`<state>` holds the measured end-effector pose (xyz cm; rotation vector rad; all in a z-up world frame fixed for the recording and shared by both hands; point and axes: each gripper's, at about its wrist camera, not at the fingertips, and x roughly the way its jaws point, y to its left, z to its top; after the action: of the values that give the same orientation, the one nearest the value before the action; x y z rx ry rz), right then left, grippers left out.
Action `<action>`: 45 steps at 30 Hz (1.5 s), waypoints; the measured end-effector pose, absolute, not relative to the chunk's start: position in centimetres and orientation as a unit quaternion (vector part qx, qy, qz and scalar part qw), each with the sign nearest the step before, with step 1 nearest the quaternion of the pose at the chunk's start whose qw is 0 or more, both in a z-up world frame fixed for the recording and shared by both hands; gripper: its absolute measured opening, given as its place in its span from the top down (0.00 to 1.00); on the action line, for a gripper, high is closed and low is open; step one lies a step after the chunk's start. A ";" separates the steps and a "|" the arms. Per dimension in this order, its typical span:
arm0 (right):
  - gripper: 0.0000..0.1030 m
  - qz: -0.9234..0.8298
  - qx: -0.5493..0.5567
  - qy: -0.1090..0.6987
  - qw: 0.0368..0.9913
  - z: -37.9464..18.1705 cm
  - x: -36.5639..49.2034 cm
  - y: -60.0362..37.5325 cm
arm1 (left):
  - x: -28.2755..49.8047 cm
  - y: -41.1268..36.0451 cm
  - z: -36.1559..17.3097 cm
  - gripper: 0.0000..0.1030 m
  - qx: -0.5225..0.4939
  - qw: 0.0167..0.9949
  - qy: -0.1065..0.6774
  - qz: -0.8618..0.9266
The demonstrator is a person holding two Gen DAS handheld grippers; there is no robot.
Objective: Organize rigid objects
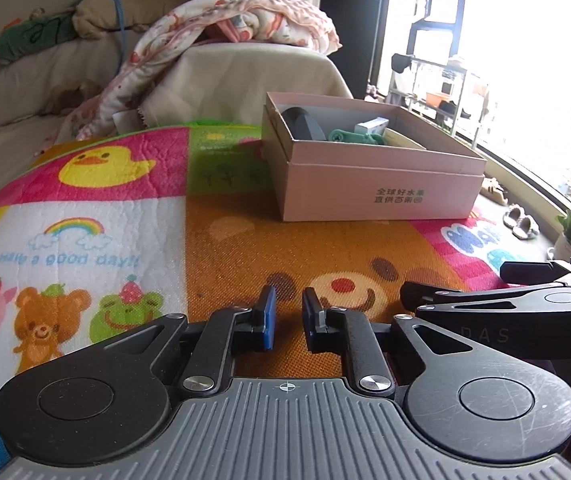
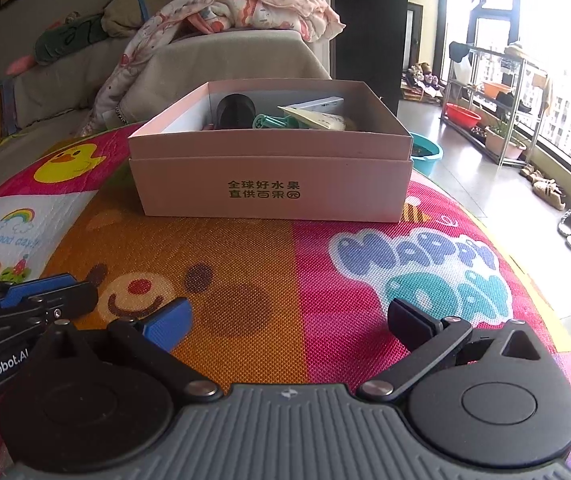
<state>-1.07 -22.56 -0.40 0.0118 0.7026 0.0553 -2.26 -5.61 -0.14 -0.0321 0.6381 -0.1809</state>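
Our left gripper (image 1: 288,322) hovers with jaws narrowly apart, the right gripper (image 2: 289,326) wide apart; both empty. The pink box (image 2: 269,184) on the desk (image 2: 325,264) already gathers the items, so we judge sorting nearly done.

Each gripper (image 1: 285,318) (image 2: 291,322) has black linkage arms, silver pivot screws, blue-padded fingertips (image 2: 169,326), a ribbed grey base; "GenRobot.AI" lettering lower left.

Pink cardboard box (image 2: 271,184): open top, sits in its lid, gold Chinese print on front; upright on play mat (image 2: 285,276), far side. Contents, all inside, jumbled: dark round obj (image 2: 235,110), left rear; green plastic piece (image 2: 275,122), centre; white/teal sm. carton (image 1: 373,125), tilted; yellowish flat item (image 2: 313,119), rt.
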 end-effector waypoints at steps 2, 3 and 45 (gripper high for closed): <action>0.00 0.027 0.006 0.344 0.939 -0.4 -1.1 -22.6 | -2.3 -5.7 -0.2 0.83 -0.017 0.946 0.312 -0.086; 0.00 0.028 0.007 0.344 0.939 -0.4 -1.1 -22.6 | -2.3 -5.7 -0.2 0.83 -0.017 0.946 0.312 -0.085; 0.00 0.028 0.008 0.343 0.939 -0.4 -1.0 -22.6 | -2.4 -6.1 -0.2 0.83 -0.004 0.947 0.312 -0.082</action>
<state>-1.05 -22.60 -0.42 0.0158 0.6998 0.0570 -2.35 -6.12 -0.20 -0.0076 0.6344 -0.1662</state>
